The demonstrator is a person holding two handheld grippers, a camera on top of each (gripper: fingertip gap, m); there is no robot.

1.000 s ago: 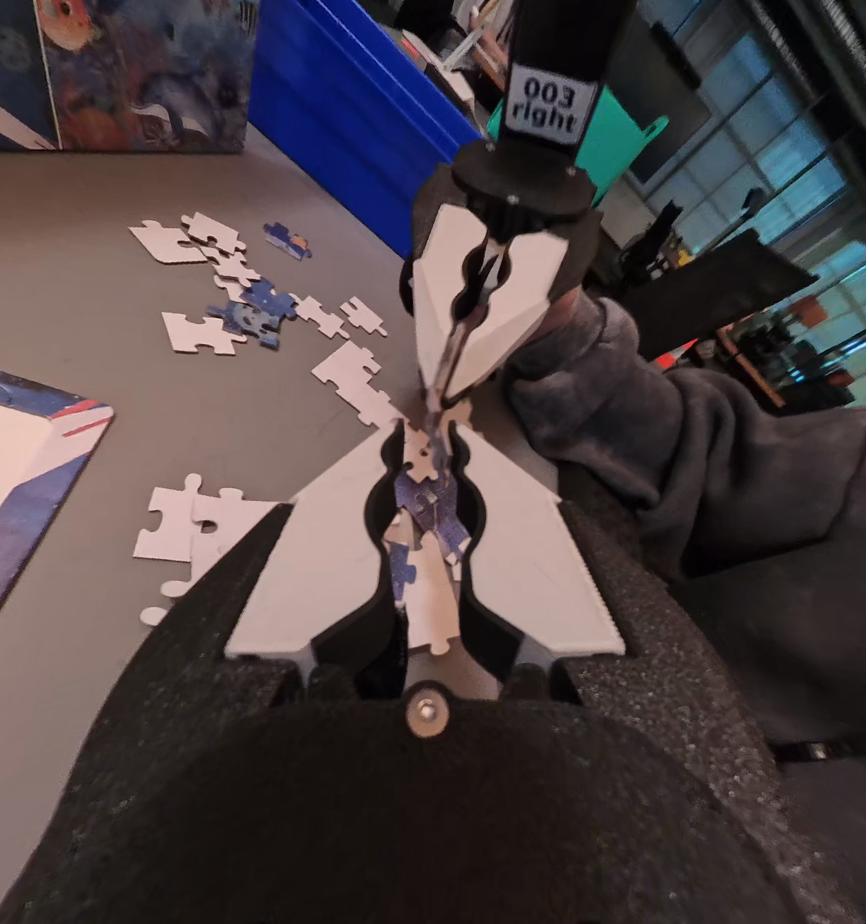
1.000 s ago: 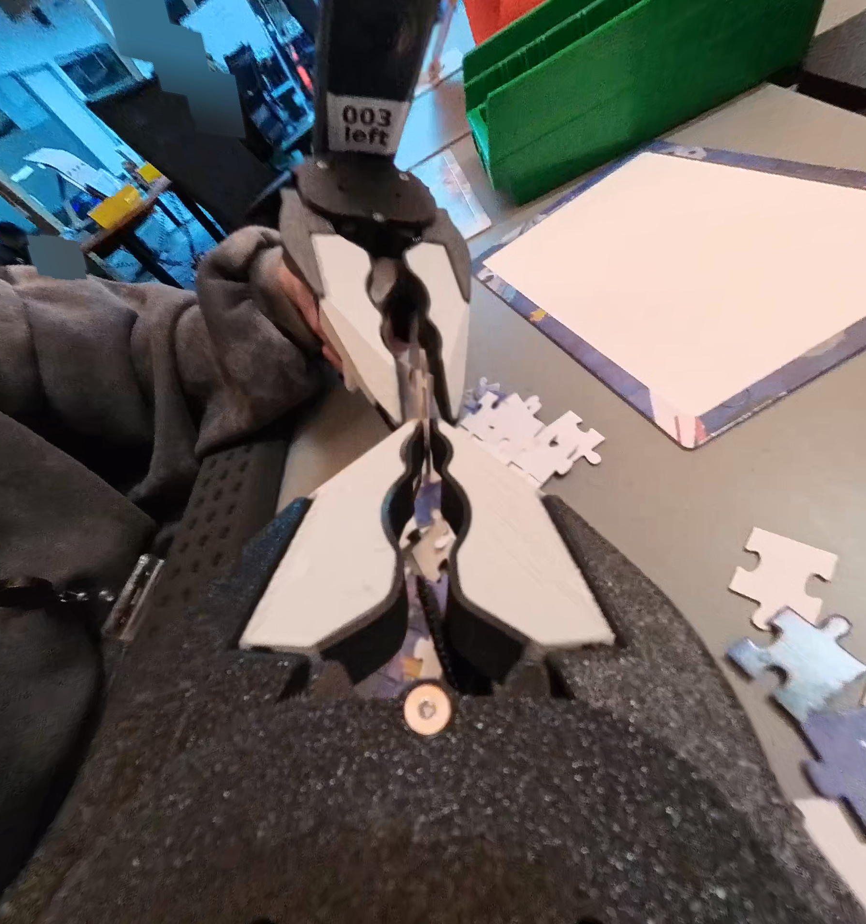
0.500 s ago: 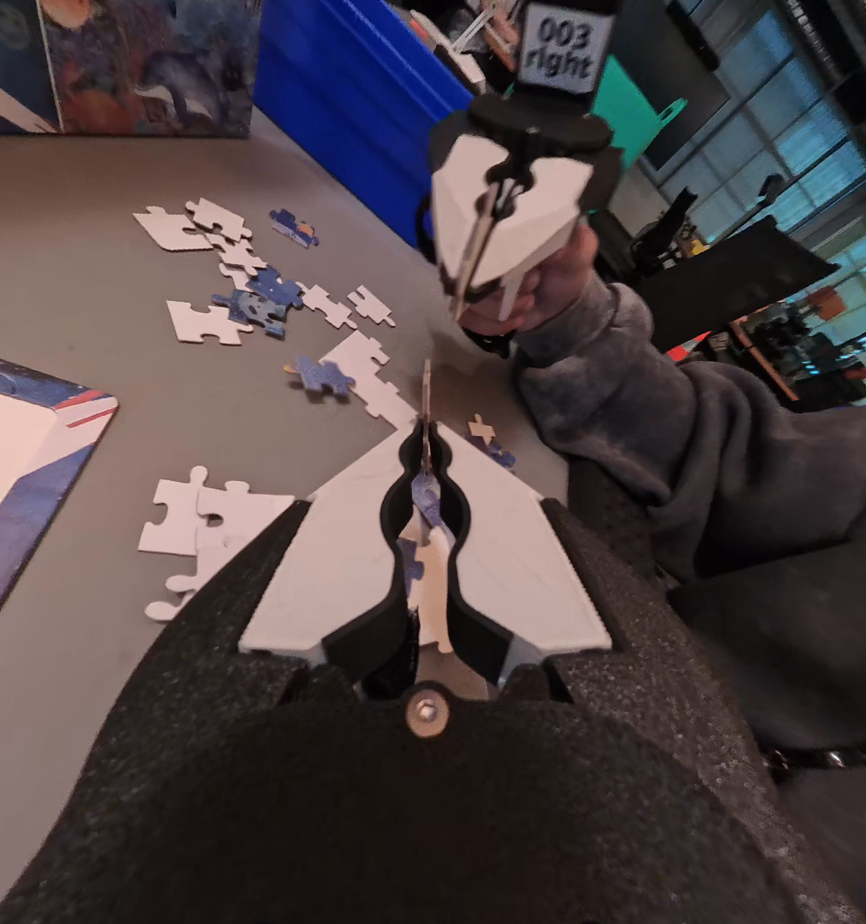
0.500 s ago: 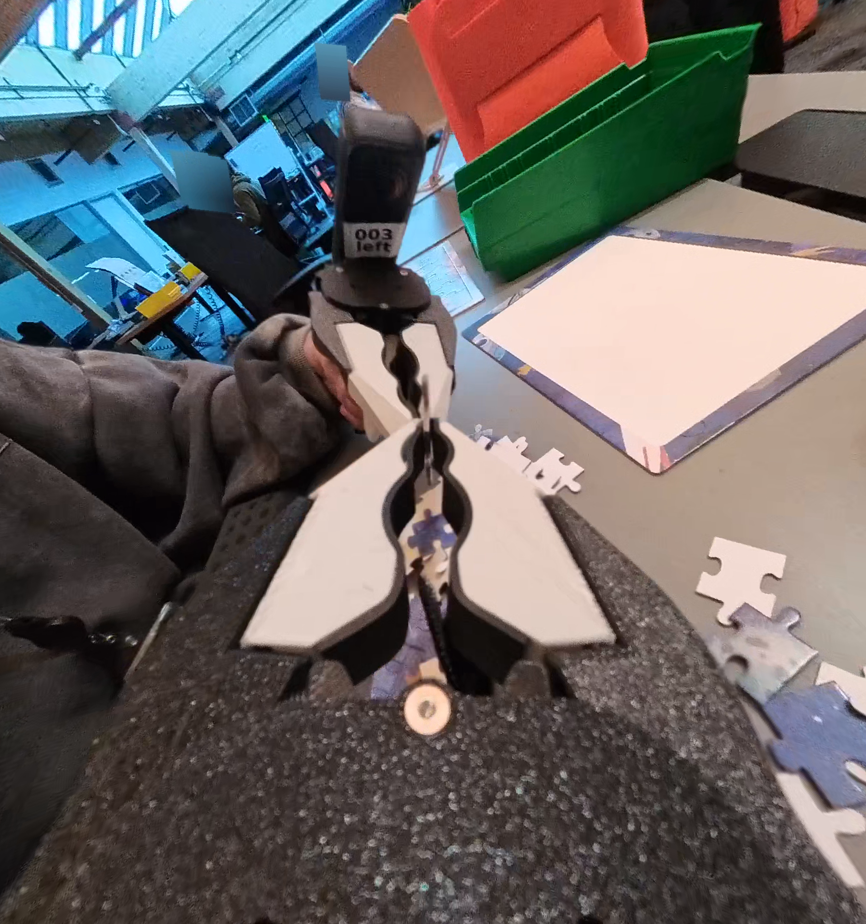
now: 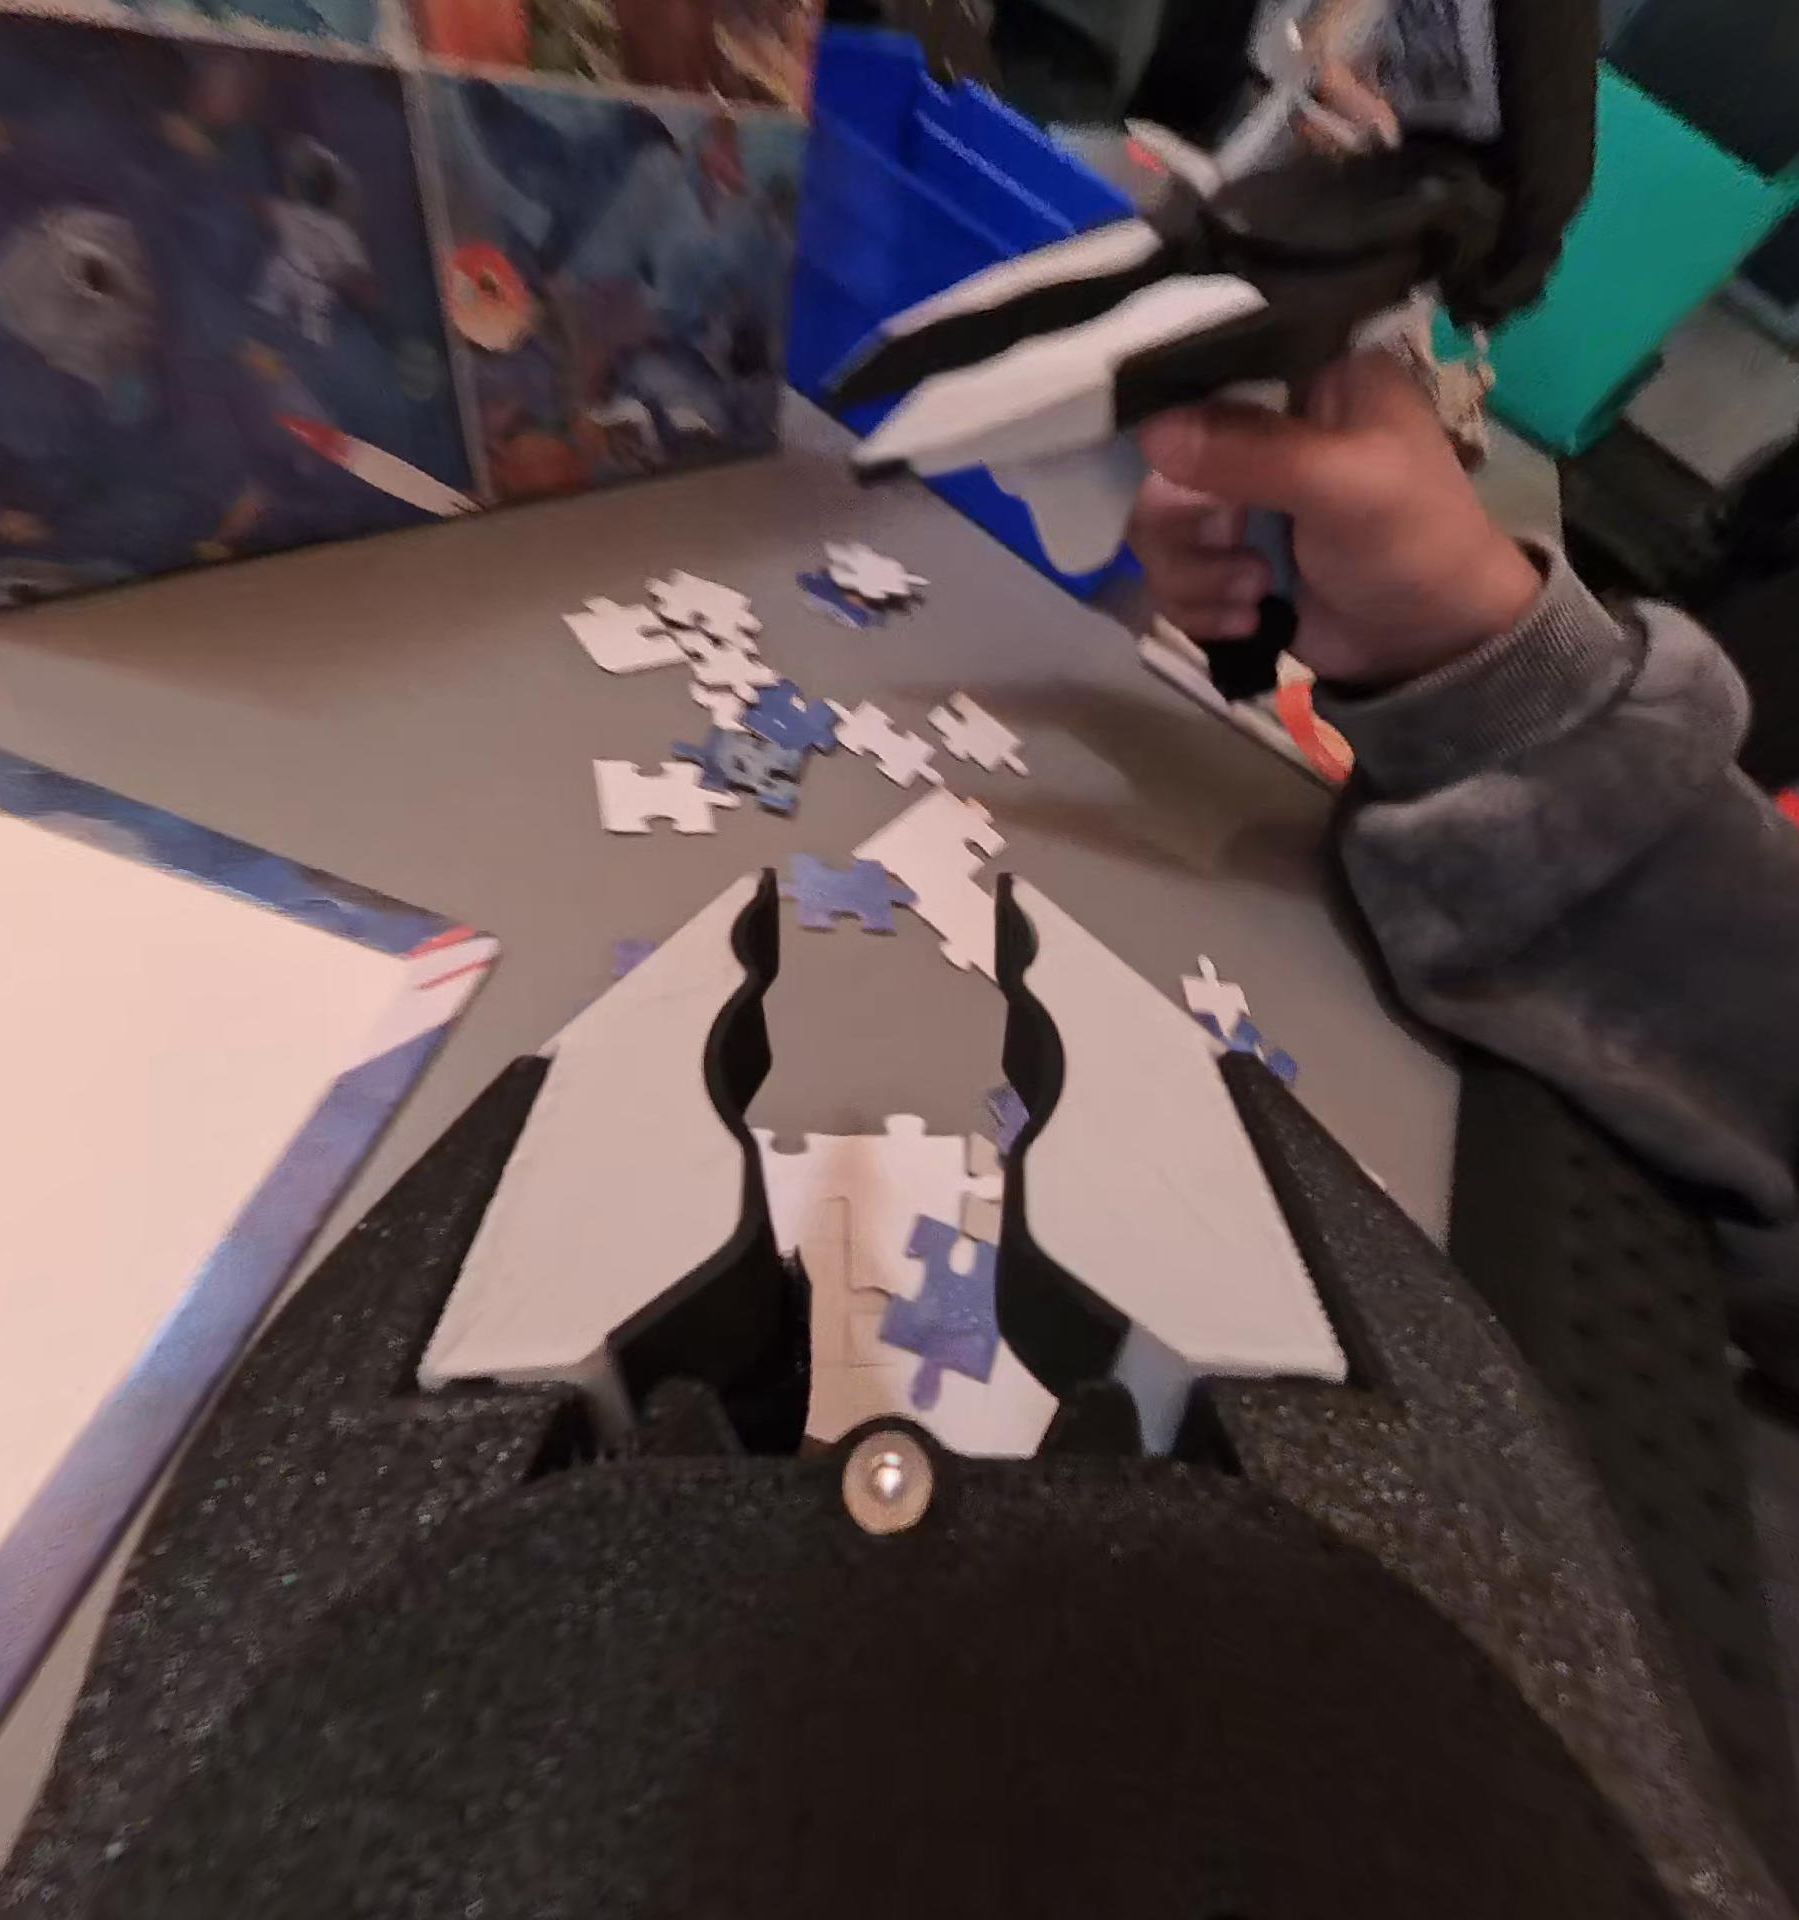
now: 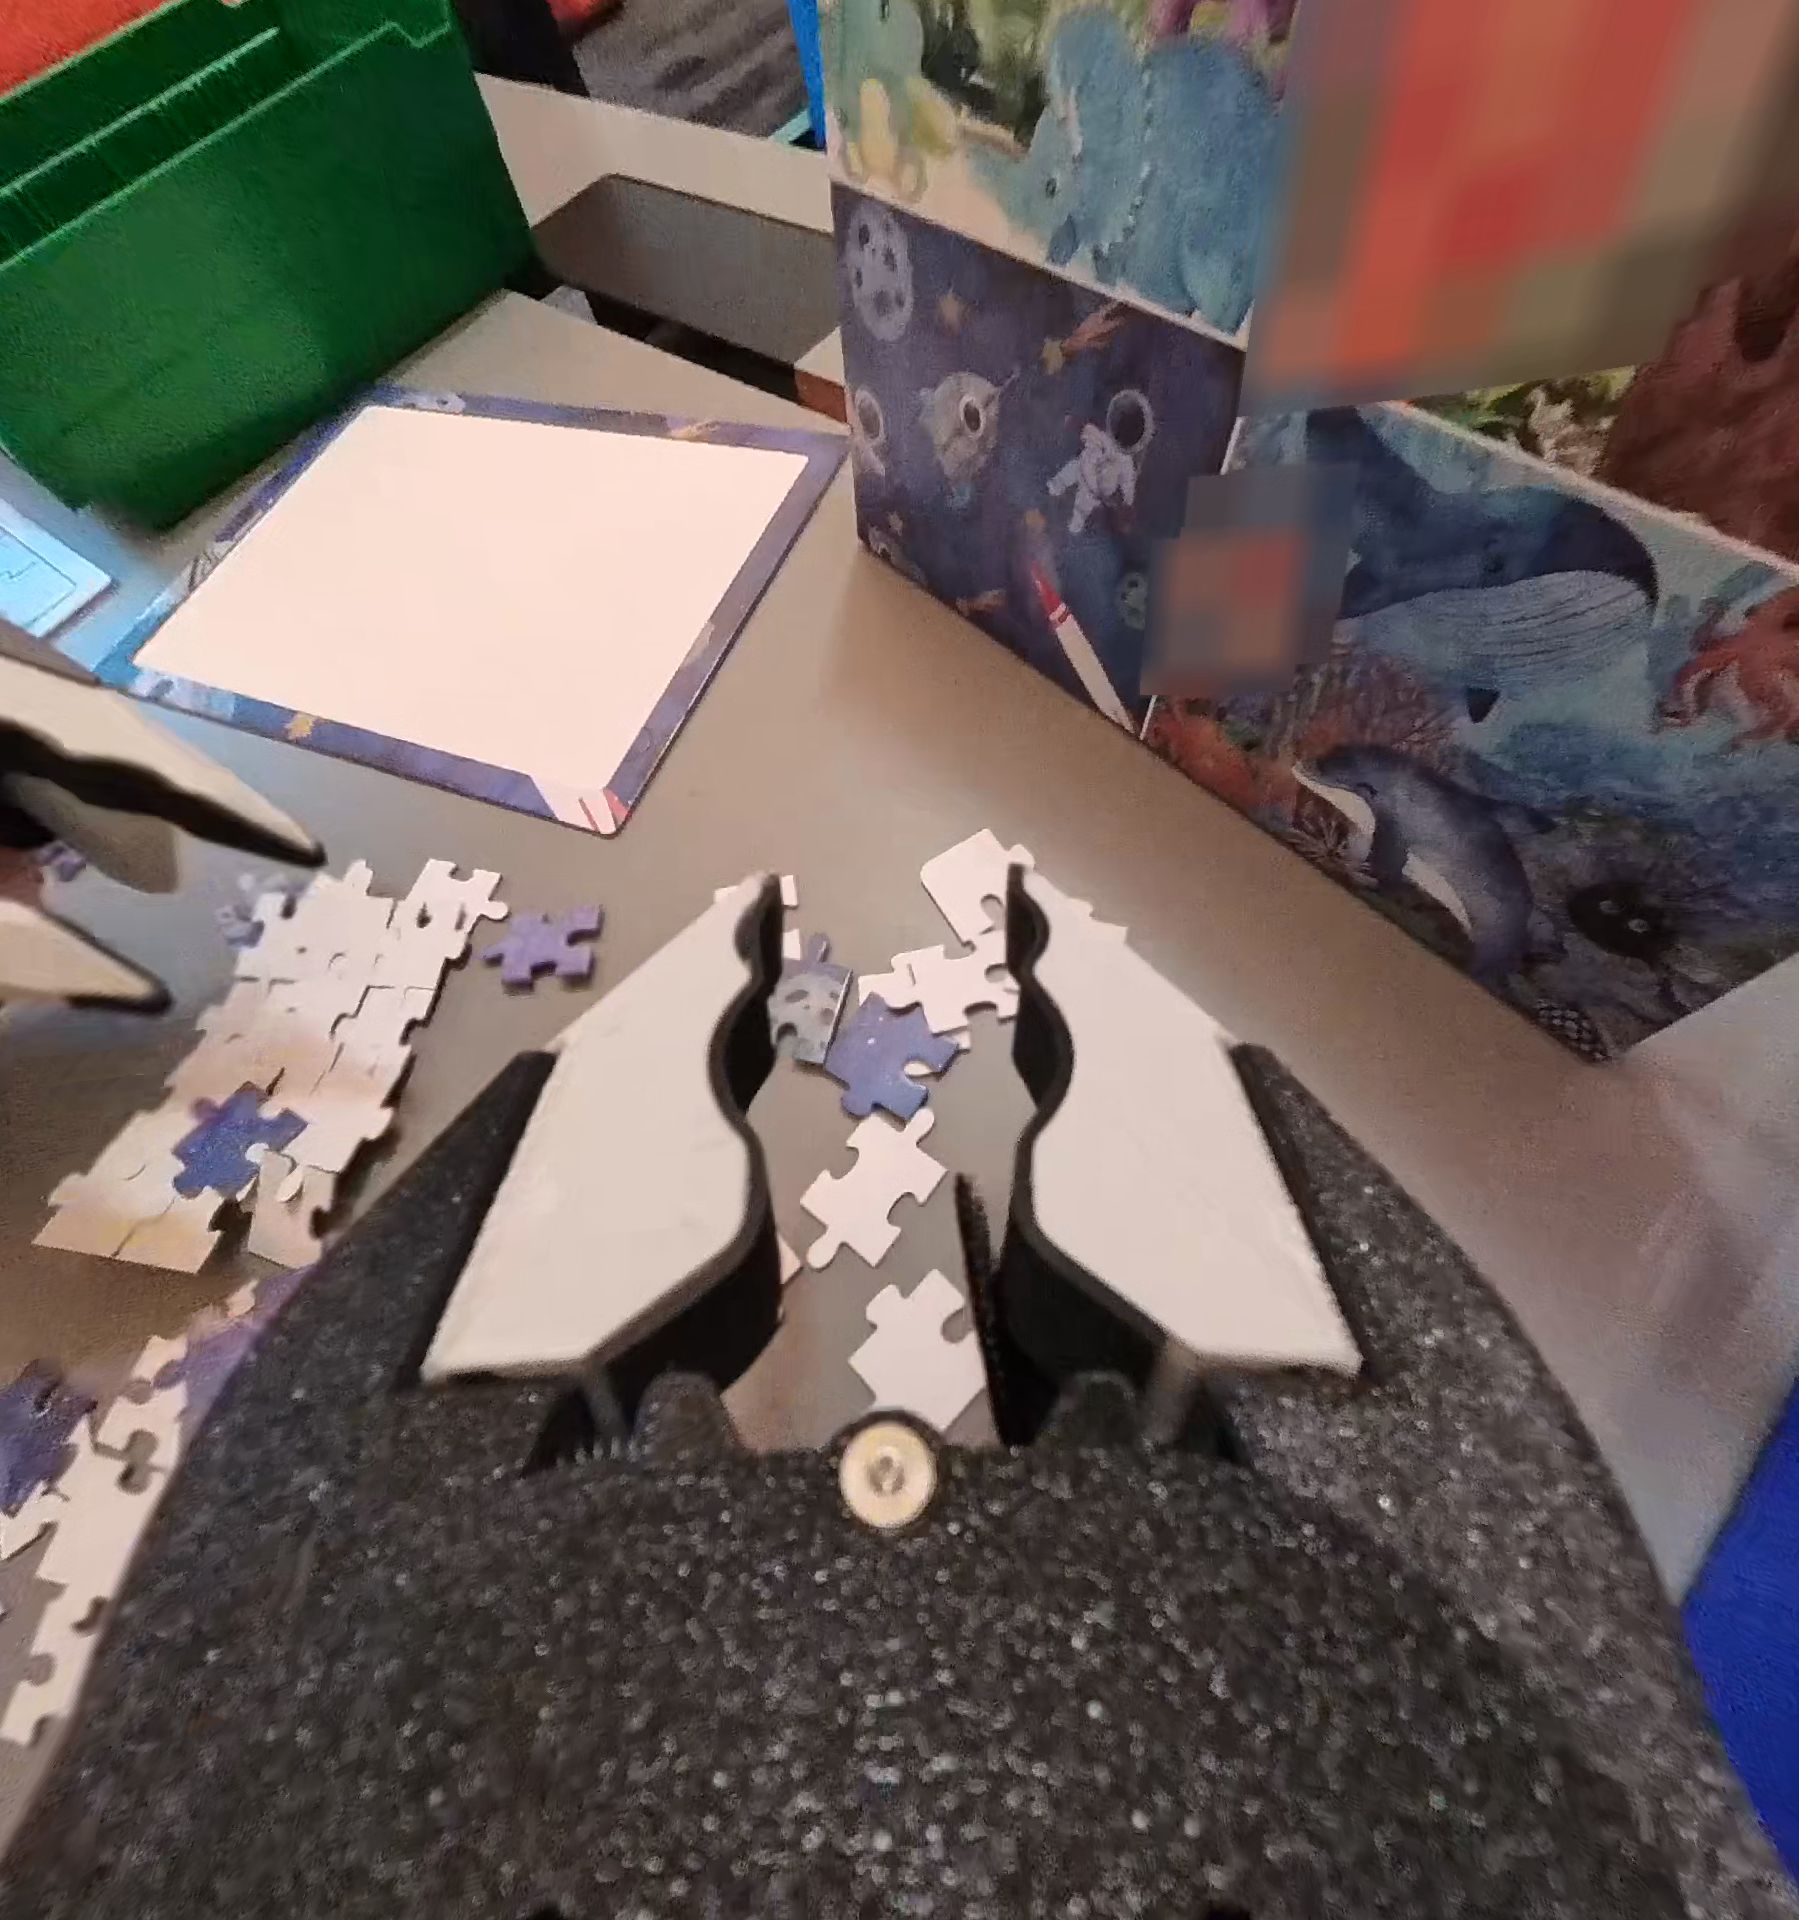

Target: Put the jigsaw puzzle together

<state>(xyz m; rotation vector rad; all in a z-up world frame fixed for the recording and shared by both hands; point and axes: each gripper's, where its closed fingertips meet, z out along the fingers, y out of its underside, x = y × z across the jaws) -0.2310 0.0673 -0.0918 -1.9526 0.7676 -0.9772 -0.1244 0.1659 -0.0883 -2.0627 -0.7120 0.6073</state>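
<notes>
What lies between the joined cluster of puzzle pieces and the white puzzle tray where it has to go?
Nothing visible. In the right wrist view the joined cluster lies flat on the grey table, and only bare tabletop separates it from the white puzzle tray. The left tool, open, hovers beside the cluster, not across that path.

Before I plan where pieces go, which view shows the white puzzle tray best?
The right wrist view: the white puzzle tray appears almost whole, with its blue border on all sides and its white inside bare. The left wrist view shows only one corner of it at the left edge.
</notes>
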